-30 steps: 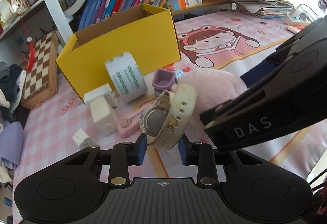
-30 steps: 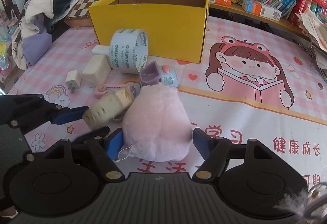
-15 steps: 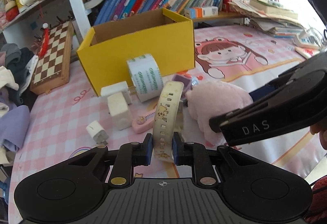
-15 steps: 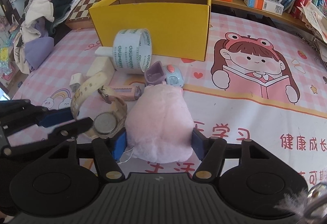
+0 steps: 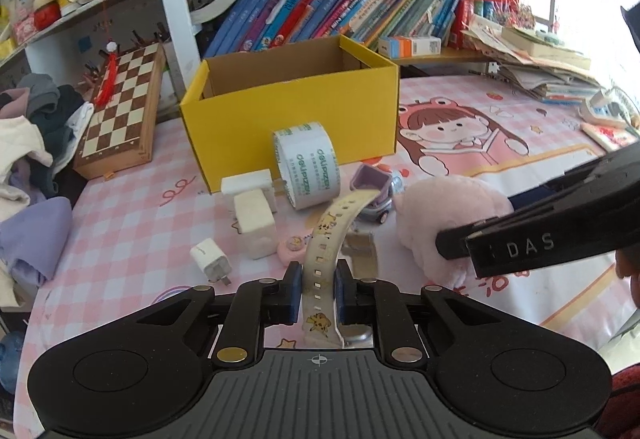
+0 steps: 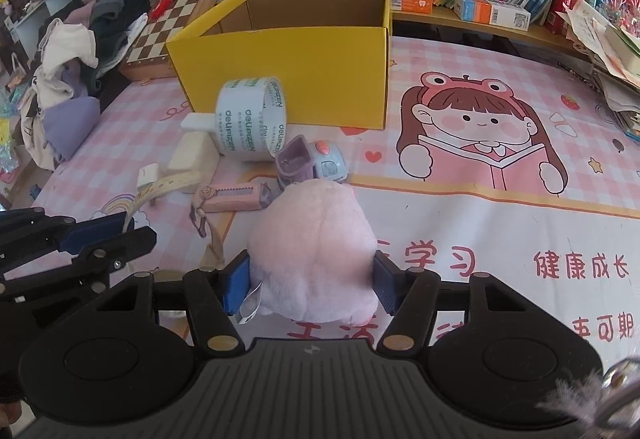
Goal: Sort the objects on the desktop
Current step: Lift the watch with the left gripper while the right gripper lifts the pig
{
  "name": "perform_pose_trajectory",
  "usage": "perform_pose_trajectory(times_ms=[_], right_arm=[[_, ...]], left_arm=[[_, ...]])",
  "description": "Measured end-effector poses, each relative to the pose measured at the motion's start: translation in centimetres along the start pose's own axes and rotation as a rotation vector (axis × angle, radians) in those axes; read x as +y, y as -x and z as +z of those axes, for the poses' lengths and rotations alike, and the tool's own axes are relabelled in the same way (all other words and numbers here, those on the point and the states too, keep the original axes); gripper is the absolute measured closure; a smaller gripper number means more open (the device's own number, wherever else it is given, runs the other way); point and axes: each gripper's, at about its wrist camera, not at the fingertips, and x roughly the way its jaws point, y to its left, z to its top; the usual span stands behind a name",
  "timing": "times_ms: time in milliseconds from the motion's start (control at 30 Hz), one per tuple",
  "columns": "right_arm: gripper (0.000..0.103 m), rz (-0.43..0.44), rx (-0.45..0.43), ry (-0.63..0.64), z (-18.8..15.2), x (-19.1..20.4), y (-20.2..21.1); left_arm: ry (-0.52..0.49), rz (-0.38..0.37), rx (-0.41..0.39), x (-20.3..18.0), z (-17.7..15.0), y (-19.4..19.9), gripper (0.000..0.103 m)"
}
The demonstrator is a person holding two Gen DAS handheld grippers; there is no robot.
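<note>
So the left gripper (image 5: 316, 295) has its jaws pinched down narrow on the strap of a cream watch (image 5: 326, 239) with little cartoon prints on it, and the strap sticks up and forward out of the pads while the buckle end hangs down behind. The right gripper (image 6: 310, 285) is a lot wider, both blue pads pressed against the sides of a pink plush toy (image 6: 314, 251) that more or less fills the gap, and the plush looks like it's sitting on the pink mat (image 6: 500, 239), though I can't tell for sure if it's lifted. The two grippers are right next to each other, left one just to the left of the plush, so it's cramped there. Ahead is the open yellow box (image 6: 288, 79), top open and nothing visible inside from here. Between the grippers and the box front it's pretty cluttered: a tape roll (image 6: 250, 119) standing on edge just in front of the box wall, two white blocks (image 5: 252, 211) beside it, a small white charger plug (image 5: 210, 259), a pink utility knife (image 6: 232, 197), and a little purple-and-blue toy truck (image 6: 312, 161) touching the plush's far side. The right side of the mat, over the cartoon girl print, is wide open. A chessboard (image 5: 120, 111) leans at the left beside a pile of clothes (image 6: 80, 51).
</note>
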Motion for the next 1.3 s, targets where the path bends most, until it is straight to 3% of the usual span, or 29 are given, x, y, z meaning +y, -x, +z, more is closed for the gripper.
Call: perform_pose_trajectory(times_ms=[233,367,667,1300], right_arm=[[0.044,0.0,-0.003,0.008,-0.5,1.0,0.4],[0.044,-0.016,0.004,0.008,-1.0,1.2,0.5],[0.044,-0.019,-0.011,0.005,-1.4,1.7,1.4],[0.044,0.018,-0.049,0.036,-2.9,6.1,3.9]], left_arm=[[0.009,0.015,0.013,1.0,-1.0,0.2,0.1],[0.061,0.024,0.052,2.2,-1.8,-0.4,0.102],[0.128,0.016,0.008,3.5,-1.5,1.1,0.102],[0.129,0.009,-0.093,5.8,-2.4,6.5,0.102]])
